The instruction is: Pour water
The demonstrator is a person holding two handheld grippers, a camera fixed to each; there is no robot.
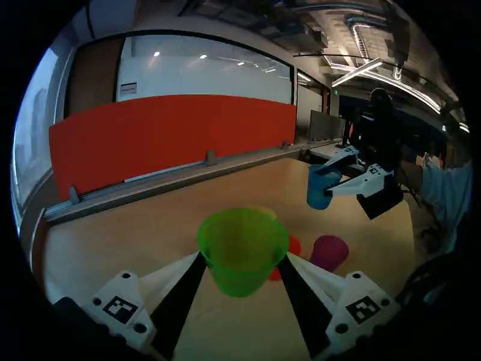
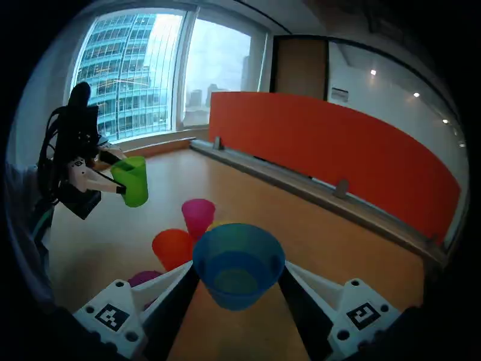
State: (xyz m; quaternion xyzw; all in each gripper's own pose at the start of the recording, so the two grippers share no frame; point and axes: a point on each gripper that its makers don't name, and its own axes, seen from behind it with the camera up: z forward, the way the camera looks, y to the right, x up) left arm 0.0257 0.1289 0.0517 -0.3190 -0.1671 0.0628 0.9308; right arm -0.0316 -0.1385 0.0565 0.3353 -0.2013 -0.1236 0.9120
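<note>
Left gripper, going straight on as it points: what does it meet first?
Probably the orange cup peeking from behind its green cup; if the left gripper rides above it, the red divider. Depth is unclear.

The green cup [image 1: 243, 240] in the low middle of the left gripper view is bright green. The left gripper [image 1: 243, 257] is white with black inner sides, and each finger has a black-and-white square pattern. The blue cup [image 2: 238, 289] in the low middle of the right gripper view is deep blue. The right gripper [image 2: 238, 266] has the same white, black and square patterns. Left of the middle are a pink cup [image 2: 198, 215], an orange cup [image 2: 172, 248] and a purple cup [image 2: 143, 278]. The table [image 2: 337, 240] is light brown wood. The divider [image 1: 168, 135] is orange-red.
</note>
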